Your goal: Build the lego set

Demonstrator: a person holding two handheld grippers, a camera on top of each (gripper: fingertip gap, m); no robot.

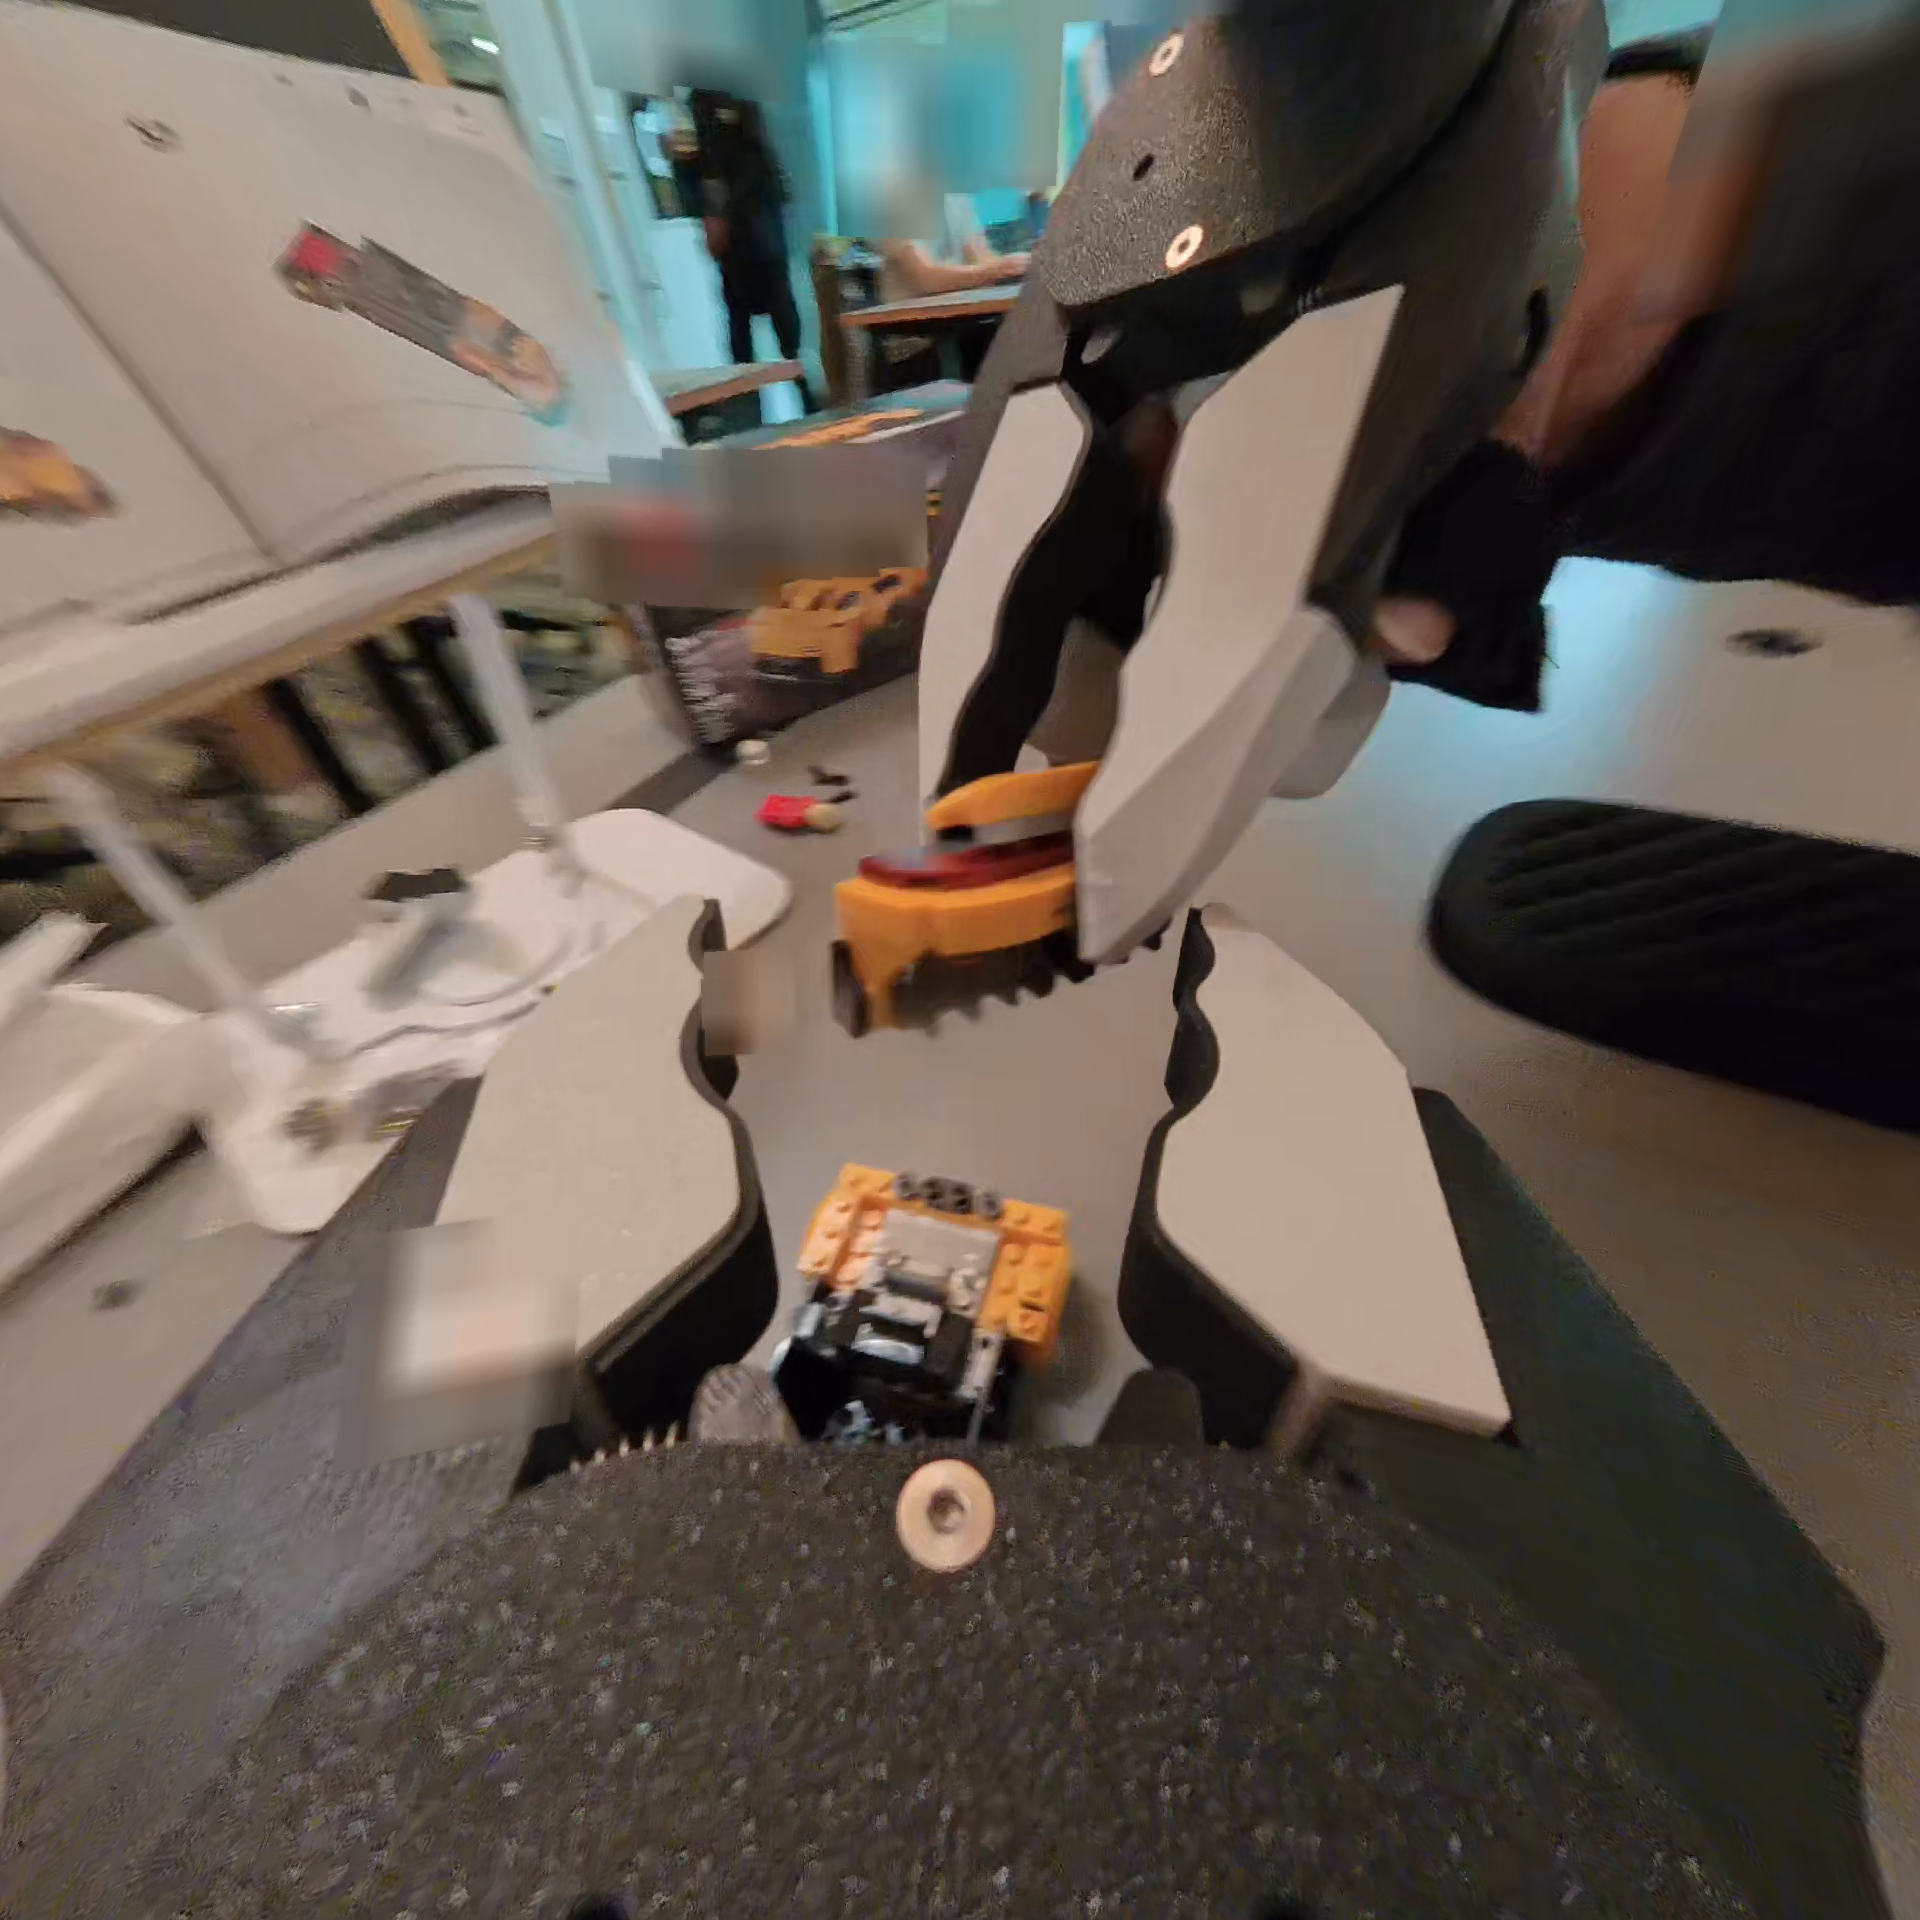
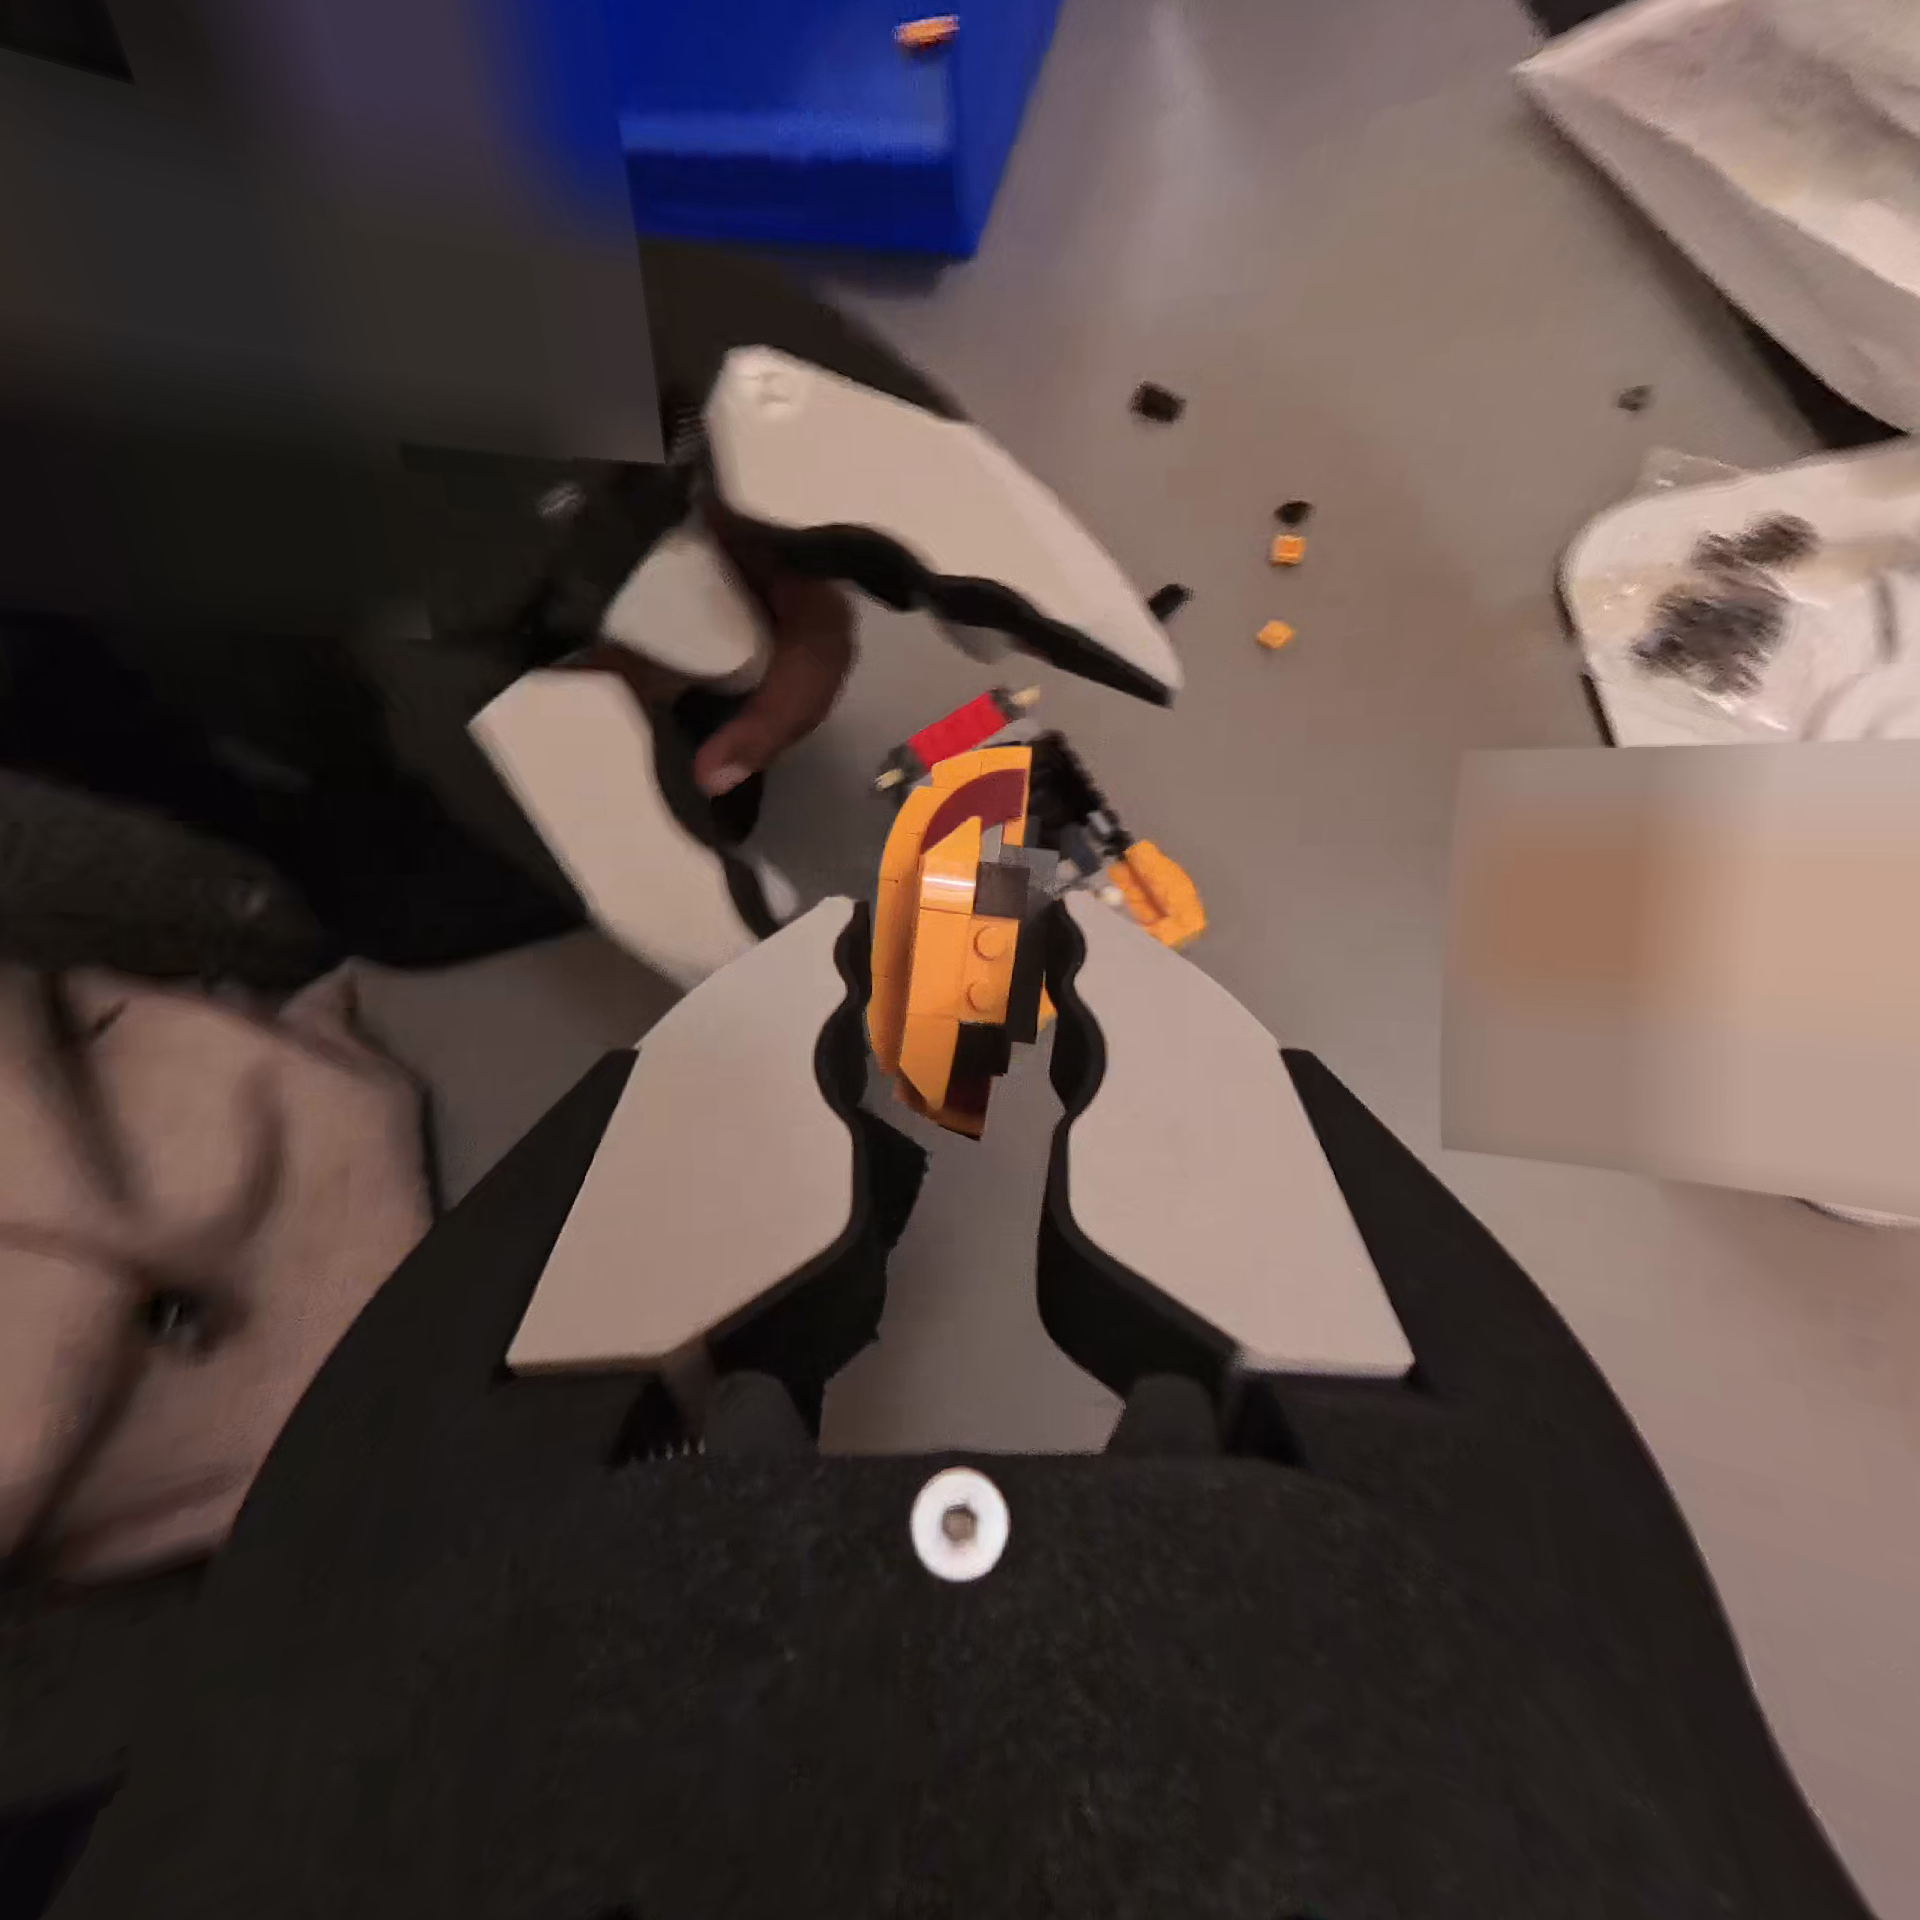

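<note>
1. The right gripper [image 2: 956, 935] was seen clamped on an orange and dark red lego body section [image 2: 956, 935], the piece being pinched between the black inner pads near the fingertips and held clear of the grey table [image 2: 1403, 312].
2. In the left wrist view the same right gripper [image 1: 997, 883] was seen coming down from above, with the orange section [image 1: 956, 914] gripped at its tips and a gloved hand [image 1: 1475, 582] wrapped behind it.
3. The left gripper [image 1: 945, 987] was held with its fingers apart and nothing was gripped between them.
4. A partly built orange, grey and black lego chassis [image 1: 925, 1288] was seen lying on the table between the spread left fingers, below the held section and not touching it.
5. In the right wrist view the left gripper [image 2: 935, 810] was likewise seen spread wide, just beyond the held section, with the chassis [image 2: 1132, 862] partly hidden behind that section.
6. A small red piece [image 2: 956, 727] lay just past the held section.
7. Loose orange and black bricks [image 2: 1283, 582] were scattered farther out on the table, near clear plastic bags [image 2: 1745, 603].
8. A blue bin [image 2: 790, 135] was seen at the far edge.
9. The set's box [image 1: 800, 623] stood upright at the back of the table, and an open instruction booklet [image 1: 260, 312] was propped at the left.
</note>
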